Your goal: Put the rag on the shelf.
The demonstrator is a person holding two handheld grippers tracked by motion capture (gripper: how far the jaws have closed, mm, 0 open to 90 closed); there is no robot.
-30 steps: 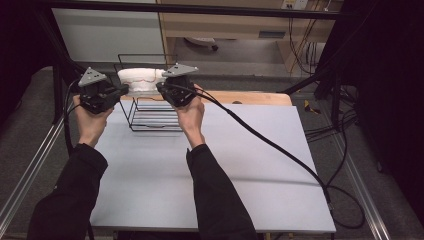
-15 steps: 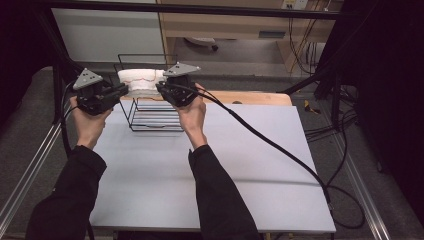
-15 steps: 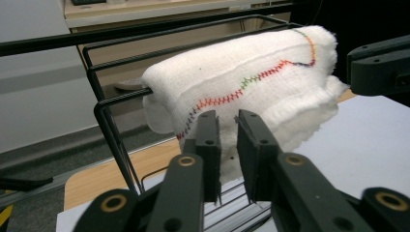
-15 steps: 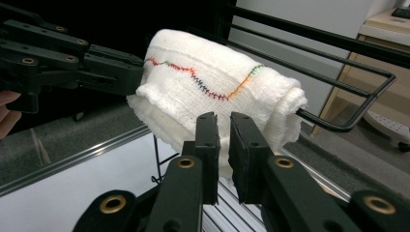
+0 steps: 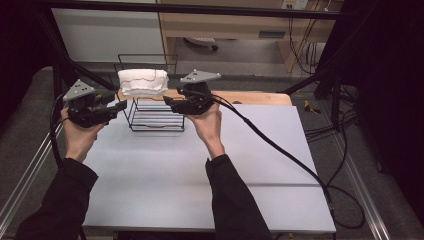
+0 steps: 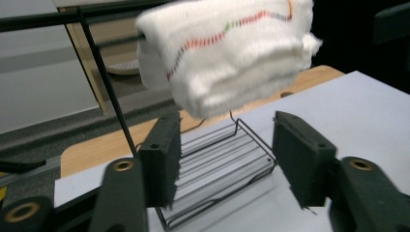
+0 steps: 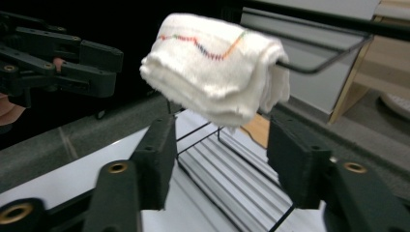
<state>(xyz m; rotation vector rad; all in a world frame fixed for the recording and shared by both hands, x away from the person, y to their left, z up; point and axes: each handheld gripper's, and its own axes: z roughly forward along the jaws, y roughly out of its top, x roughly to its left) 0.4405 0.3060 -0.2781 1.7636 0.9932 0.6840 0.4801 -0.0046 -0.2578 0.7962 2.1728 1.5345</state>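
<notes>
Folded white towel [image 5: 143, 82] draped over black wire rack [image 5: 155, 120] on white bench [image 5: 200, 180], flanked by left gripper [image 5: 120, 106] and right gripper [image 5: 167, 103], fingers just parted, empty.

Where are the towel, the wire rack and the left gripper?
towel [image 5: 143, 82], high view, middle of its folded top.
rack [image 5: 156, 128], high view, front wire of its base.
left gripper [image 5: 121, 105], high view, between its open jaw tips.
</notes>
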